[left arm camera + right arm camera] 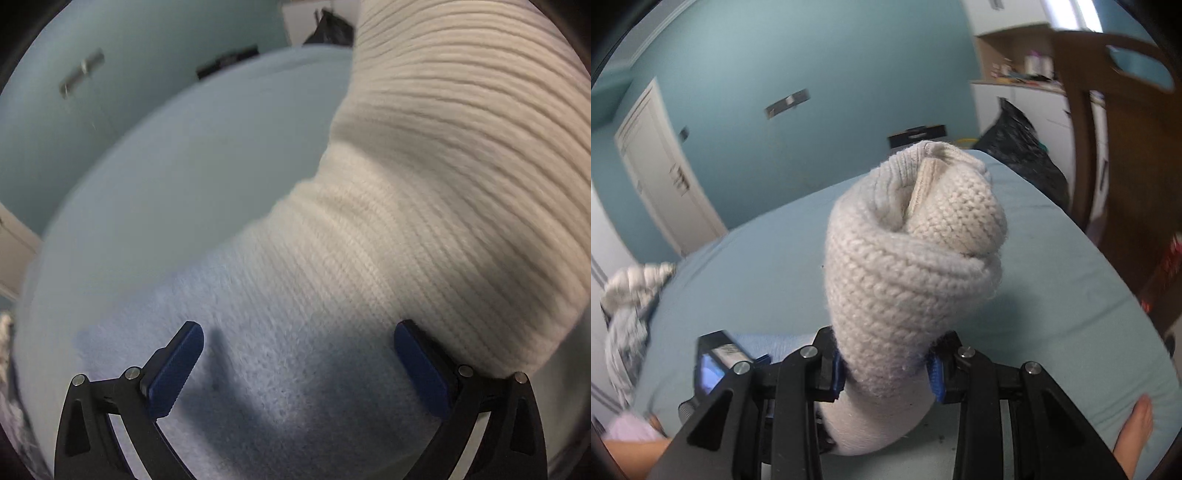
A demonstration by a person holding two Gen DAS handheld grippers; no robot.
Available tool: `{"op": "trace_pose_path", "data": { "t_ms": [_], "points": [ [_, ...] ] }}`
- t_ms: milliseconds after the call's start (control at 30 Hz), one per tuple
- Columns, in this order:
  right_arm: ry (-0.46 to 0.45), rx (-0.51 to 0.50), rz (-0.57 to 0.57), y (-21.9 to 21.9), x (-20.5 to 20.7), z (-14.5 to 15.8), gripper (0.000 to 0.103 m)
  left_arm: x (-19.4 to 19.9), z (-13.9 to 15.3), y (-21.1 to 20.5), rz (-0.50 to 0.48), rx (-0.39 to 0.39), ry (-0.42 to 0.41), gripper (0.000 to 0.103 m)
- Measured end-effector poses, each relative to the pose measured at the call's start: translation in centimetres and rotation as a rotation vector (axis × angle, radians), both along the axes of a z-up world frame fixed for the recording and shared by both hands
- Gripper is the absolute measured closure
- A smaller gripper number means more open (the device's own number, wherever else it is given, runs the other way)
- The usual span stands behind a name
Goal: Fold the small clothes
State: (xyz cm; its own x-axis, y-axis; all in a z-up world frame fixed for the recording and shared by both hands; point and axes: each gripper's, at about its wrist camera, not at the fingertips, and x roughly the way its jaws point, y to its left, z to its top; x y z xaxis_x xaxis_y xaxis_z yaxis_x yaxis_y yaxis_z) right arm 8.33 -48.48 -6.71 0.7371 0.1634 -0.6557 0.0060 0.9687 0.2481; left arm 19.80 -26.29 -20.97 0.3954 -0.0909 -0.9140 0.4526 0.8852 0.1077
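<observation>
- Right gripper (886,373) — its blue pads (836,376) clamp a rolled cream knit sock (908,258), which stands up from the jaws above the bed (768,273).
- Left gripper (298,363) — jaws spread wide, nothing between them; the sock (424,221) hangs just beyond, brushing the right finger (421,362).
- Clothes pile (631,302) on the bed's far left.
- Bare foot (1137,424) near right.
</observation>
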Motion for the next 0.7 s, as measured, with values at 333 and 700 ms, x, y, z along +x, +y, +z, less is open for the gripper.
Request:
{"op": "trace_pose_path", "data": {
  "t_ms": [333,700],
  "points": [
    [-0.062,-0.057,0.049,1.5,-0.5,0.7,0.074,4.5,6.9,4.8,0.275,-0.19,-0.101,0.0],
    [-0.161,-0.017,0.179,3.5,-2.2,1.2,0.074,7.4,0.2,3.3,0.233,-0.134,0.039,0.0]
  ]
}}
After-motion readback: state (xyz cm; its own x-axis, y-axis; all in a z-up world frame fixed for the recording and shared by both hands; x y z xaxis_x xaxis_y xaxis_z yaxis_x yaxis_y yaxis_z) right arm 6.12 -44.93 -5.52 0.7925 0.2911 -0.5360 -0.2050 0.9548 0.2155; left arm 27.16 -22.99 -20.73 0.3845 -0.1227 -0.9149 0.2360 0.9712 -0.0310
